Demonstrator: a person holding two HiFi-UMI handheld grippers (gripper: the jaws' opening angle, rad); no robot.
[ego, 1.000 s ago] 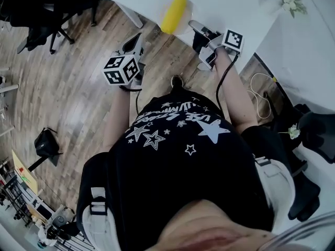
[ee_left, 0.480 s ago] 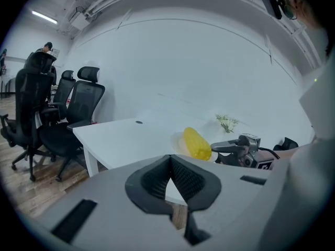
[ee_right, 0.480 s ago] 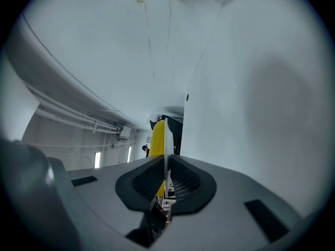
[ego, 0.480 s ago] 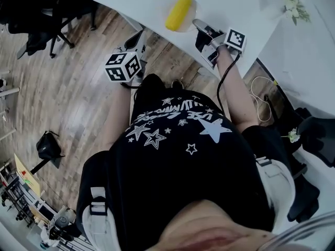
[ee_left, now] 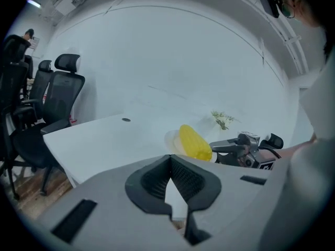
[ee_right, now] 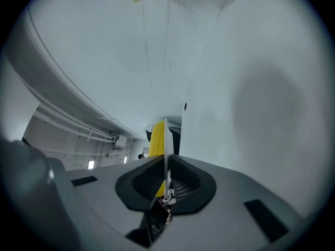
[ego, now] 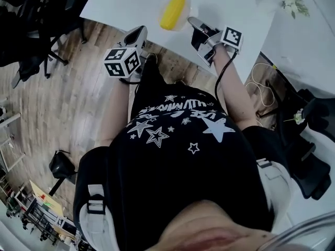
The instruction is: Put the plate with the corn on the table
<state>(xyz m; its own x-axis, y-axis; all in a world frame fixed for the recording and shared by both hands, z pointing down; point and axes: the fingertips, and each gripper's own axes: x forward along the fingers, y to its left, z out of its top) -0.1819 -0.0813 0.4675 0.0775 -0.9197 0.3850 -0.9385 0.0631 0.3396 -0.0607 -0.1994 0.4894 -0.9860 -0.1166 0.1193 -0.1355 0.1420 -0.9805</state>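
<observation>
Right gripper (ego: 192, 21): jaws pinched narrow on the plate's (ego: 187, 7) near rim, at the table's (ego: 125, 4) edge. Corn (ego: 173, 10) lies just beyond the tips, its length roughly crosswise. Left gripper (ego: 137, 34): closed, empty, farther away.

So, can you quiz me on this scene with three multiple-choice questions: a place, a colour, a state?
1. The corn lies: A on the plate; B on the floor; C on a chair.
2. The corn is: A green; B yellow; C red.
3. The fingers of the left gripper are: A wide open; B closed on the corn; C closed, empty.
Answers: 1 A, it lies on the plate that the right gripper grips by the rim; 2 B, plainly yellow; 3 C, the fingers meet with nothing between.
</observation>
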